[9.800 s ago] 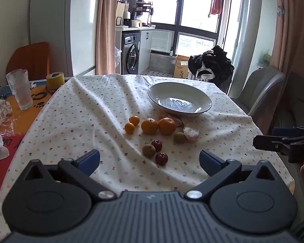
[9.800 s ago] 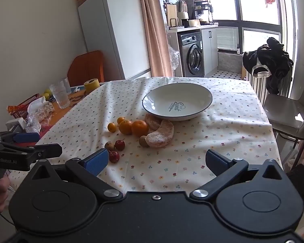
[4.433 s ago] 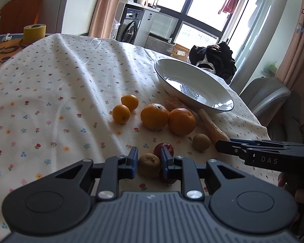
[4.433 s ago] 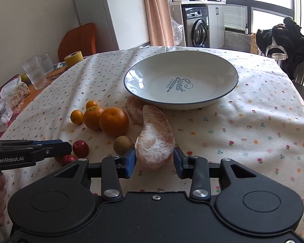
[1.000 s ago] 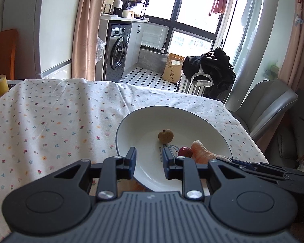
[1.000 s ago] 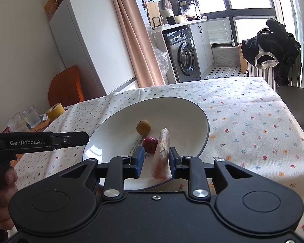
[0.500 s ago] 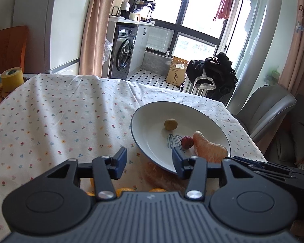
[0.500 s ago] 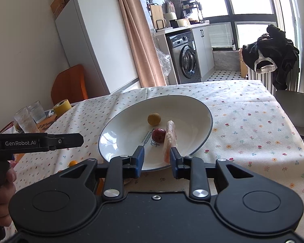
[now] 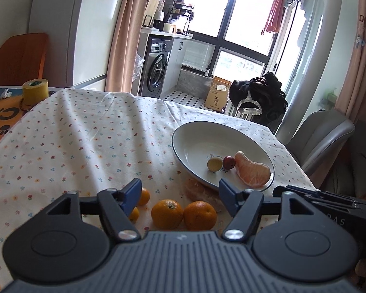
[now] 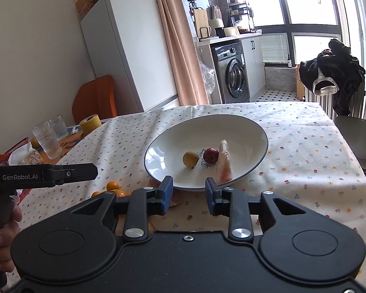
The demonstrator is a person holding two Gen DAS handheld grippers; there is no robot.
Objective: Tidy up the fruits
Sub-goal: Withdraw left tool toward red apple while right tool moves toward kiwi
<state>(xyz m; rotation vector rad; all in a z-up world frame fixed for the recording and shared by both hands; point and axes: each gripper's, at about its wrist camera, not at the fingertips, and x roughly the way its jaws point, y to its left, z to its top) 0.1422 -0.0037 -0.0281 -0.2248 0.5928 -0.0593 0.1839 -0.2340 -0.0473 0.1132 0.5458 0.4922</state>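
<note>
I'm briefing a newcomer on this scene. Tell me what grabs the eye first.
The white dark-rimmed bowl on the flowered tablecloth holds a peeled pomelo segment, a small red fruit and a yellowish-brown one. Two round oranges wait before it, between the open left gripper fingers.

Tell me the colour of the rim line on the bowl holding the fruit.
The bowl is white with a thin dark blue-black line around its rim, clearest in the right wrist view.
</note>
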